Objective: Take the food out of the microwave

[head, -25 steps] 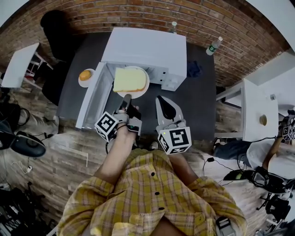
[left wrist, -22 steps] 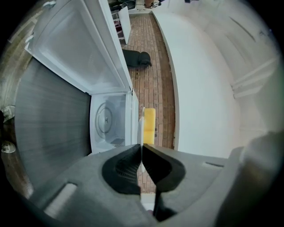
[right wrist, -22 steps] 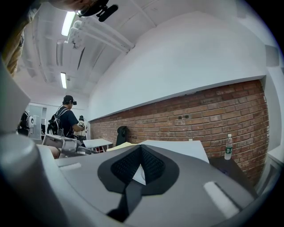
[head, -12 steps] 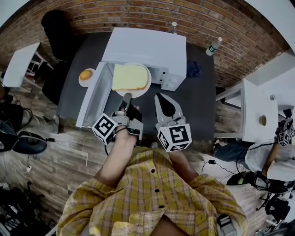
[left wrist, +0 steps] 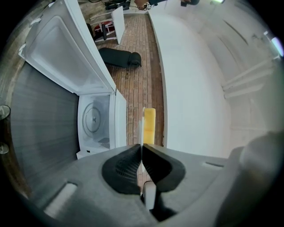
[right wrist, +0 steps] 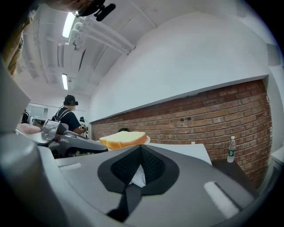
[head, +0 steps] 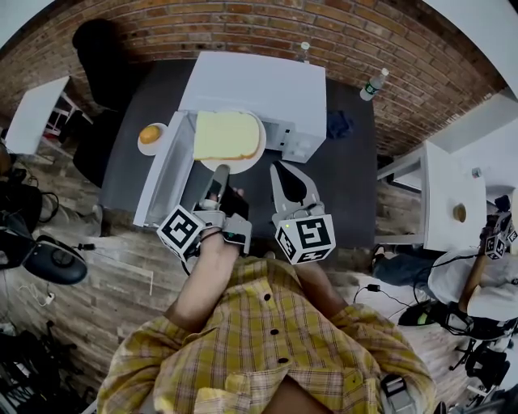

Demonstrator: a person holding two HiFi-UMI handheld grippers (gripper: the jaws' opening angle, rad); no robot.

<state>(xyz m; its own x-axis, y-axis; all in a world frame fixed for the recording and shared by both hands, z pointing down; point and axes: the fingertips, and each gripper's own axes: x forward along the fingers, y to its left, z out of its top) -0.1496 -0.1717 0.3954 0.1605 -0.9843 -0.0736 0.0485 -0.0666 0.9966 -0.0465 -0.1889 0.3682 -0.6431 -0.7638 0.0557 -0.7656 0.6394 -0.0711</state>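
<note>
1. White round plate (head: 241, 166), carrying a slice of pale yellow bread (head: 228, 135), hangs from my left gripper (head: 219, 172). Its jaws are pinched tight on the near rim. The plate sits just in front of the mouth of the white microwave (head: 259, 85), above the dark grey table (head: 348, 182).
2. My right gripper (head: 283, 173) hovers just beside the plate's right edge, apart from it. Its tips are pressed together with nothing between them.
3. The open microwave door (head: 164, 174) juts toward me along the plate's left side, so the plate is flanked by the door and my right gripper. Beyond the door a small saucer (head: 146, 148) carries what looks like an orange bun (head: 149, 133), though it is too small to be sure. A clear water bottle (head: 371, 82) stands at the table's far right corner, near the red brick wall (head: 243, 24).
4. The left gripper view shows the plate edge-on as a thin white line with the bread on one face. Beside it is the microwave's cavity with its round turntable (left wrist: 92, 119), which the head view hides under the microwave's top. The right gripper view shows the bread from the side, lying flat and level. It also shows a person in a dark top (right wrist: 69, 113) far off across the room.
5. The bread's long axis runs left to right across me, parallel with the microwave's front, with its broad face up.
</note>
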